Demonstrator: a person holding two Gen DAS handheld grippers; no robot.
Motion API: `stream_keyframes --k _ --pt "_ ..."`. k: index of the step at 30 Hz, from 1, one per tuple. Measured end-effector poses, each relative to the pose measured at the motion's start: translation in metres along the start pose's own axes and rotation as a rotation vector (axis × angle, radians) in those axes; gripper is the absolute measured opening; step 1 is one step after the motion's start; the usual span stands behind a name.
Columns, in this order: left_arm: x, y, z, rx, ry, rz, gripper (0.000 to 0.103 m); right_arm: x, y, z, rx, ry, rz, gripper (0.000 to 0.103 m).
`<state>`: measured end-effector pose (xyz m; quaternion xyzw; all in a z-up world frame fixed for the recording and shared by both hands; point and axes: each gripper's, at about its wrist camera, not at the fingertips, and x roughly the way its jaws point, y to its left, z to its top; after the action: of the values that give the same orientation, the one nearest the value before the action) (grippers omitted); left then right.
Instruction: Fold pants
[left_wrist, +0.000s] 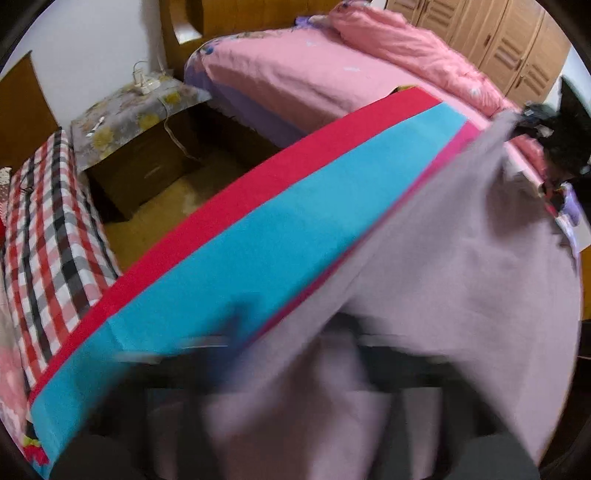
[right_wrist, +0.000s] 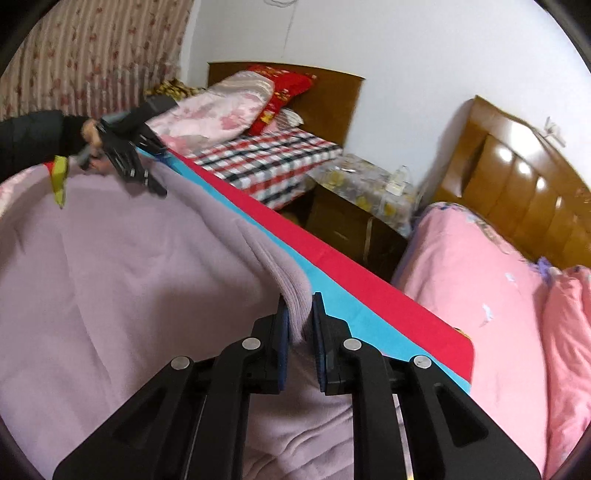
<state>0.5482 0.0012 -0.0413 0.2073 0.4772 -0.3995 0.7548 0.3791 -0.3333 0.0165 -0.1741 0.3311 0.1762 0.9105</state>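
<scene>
Lilac pants (right_wrist: 122, 266) spread wide over the tabletop (right_wrist: 373, 291), covering most of it, with a blue strip and a red strip of the cover bare along the far edge. Right gripper (right_wrist: 300, 325) low at the near end, fingers (right_wrist: 282, 332) clamped on a thick folded edge of the pants, layers bunched up between the blue pads. Left gripper (right_wrist: 146, 177) far up the same long edge, held in a hand (right_wrist: 90, 138) with a dark sleeve, fingers closed down at the fabric; blurred in its own view, so hard to say how much cloth sits between them. Pants edge running in a long curve between the two grippers, just inside the blue strip, lifted slightly at the right one. A yellow tag (right_wrist: 59, 181) hanging at the far left corner. Beyond the red edge, a narrow gap of floor (left_wrist: 155, 221), then a nightstand (left_wrist: 140, 147) wedged between a checked bed (left_wrist: 48, 221) and a pink bed (left_wrist: 314, 74). Pink bed tight against the tabletop's right end. Wardrobe doors (left_wrist: 498, 40) behind it.
</scene>
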Motion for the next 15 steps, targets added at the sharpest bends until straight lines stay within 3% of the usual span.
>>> stream_keyframes --k 3,4,7,10,15 --pt "-0.038 -0.022 0.001 0.051 -0.076 0.177 0.011 -0.011 0.003 0.005 0.007 0.001 -0.082 0.014" --pt "-0.066 -0.034 0.003 0.067 -0.142 0.272 0.011 -0.023 0.005 0.012 0.017 -0.026 -0.13 0.014" --pt "-0.134 -0.07 0.003 0.069 -0.317 0.462 0.014 -0.052 0.008 0.029 0.056 -0.127 -0.211 0.014" --pt "-0.183 -0.122 -0.019 0.088 -0.445 0.561 0.018 -0.109 0.032 0.032 0.06 -0.252 -0.282 0.014" --pt "-0.193 -0.208 -0.094 0.185 -0.443 0.697 0.019 -0.178 0.08 -0.026 0.04 -0.284 -0.277 0.014"
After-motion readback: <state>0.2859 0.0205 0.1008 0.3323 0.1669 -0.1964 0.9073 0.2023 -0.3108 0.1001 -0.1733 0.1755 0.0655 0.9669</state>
